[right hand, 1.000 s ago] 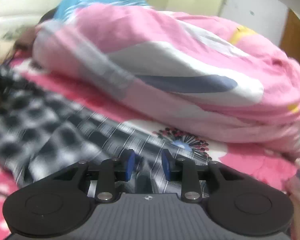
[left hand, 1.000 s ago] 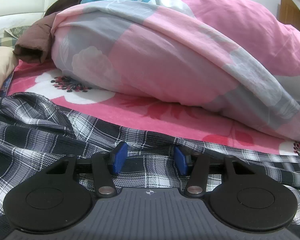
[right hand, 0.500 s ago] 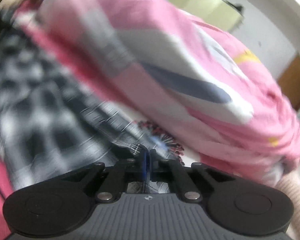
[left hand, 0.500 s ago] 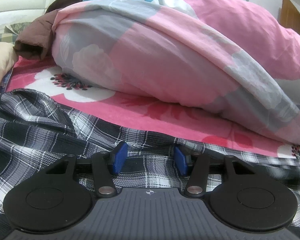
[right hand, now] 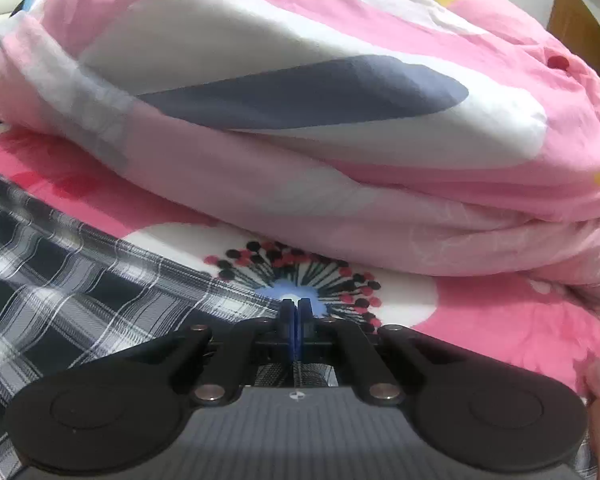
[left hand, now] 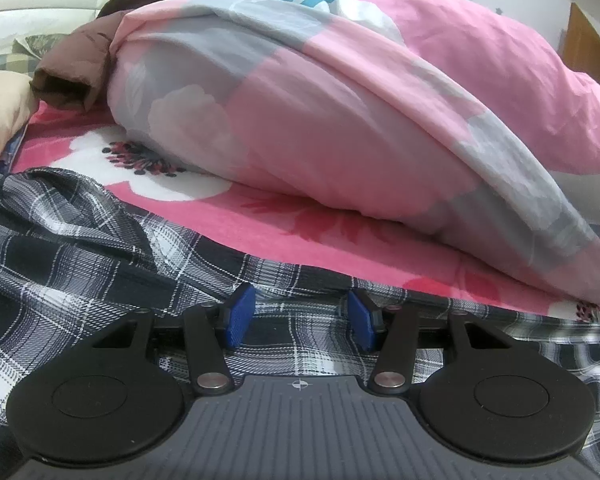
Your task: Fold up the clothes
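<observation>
Plaid shirt spread on bed, grippers at its near edge.
Lower centre: left gripper (left hand: 298, 316) half open over shirt (left hand: 80, 264), nothing pinched; right gripper (right hand: 296, 320) fingers closed, maybe on shirt's edge, hard to tell. Shirt stretching left across frame, past bedsheet (right hand: 480, 312). Beyond, upper frame: heaped quilt (left hand: 340, 120). No containers.

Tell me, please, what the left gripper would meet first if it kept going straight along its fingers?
Probably the plaid shirt lying under the open left gripper, then the flowered bedsheet; the pink duvet lies farther on, though depth is unclear.
</observation>
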The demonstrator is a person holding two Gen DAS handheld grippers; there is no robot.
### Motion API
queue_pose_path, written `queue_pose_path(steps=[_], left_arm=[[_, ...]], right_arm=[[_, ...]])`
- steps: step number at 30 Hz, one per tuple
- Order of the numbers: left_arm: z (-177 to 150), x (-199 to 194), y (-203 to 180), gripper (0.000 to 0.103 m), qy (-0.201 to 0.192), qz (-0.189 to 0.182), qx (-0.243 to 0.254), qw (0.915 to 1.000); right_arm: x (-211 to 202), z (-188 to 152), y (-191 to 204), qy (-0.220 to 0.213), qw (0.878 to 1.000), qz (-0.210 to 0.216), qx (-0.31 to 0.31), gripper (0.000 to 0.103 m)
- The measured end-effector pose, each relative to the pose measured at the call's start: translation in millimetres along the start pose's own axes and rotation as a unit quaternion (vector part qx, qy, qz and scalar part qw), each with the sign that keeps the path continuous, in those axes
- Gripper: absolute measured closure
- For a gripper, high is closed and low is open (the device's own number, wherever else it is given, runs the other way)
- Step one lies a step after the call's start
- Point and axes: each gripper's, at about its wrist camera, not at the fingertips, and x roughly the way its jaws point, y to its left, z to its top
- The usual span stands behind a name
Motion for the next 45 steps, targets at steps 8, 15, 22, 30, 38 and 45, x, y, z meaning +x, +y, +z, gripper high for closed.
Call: queue_pose_path(steps=[8, 15, 22, 30, 38, 45], left_arm=[[0, 0, 2, 0.051, 0.002, 0.0, -0.001, 1.0], [2, -1, 1, 0.05, 0.007, 0.001, -0.002, 1.0], [13, -31, -46, 0.05, -0.005, -0.026, 0.035, 0.999], [-9, 10, -148, 0.05, 0.037, -0.079, 0.136, 0.9869], [-24, 30, -149, 0.049, 0.057, -0.061, 0.145, 0.9859], [-25, 31, -146, 0.048, 0.054, -0.065, 0.142, 0.9863]], right_arm=[[32, 0, -22, 0.041, 0.996, 0.038, 0.065, 0.103], [28, -8, -123, 0.076, 0.939, 0.072, 0.328, 0.095], [-106, -24, -139, 0.015, 0.961, 0.063, 0.268, 0.095], [-194, -76, -44, 0.002, 0.999, 0.021, 0.031, 0.095], [-168, -106, 1, 0.036, 0.995, -0.007, -0.091, 0.095], [-154, -109, -2, 0.059, 0.995, 0.003, -0.084, 0.094]])
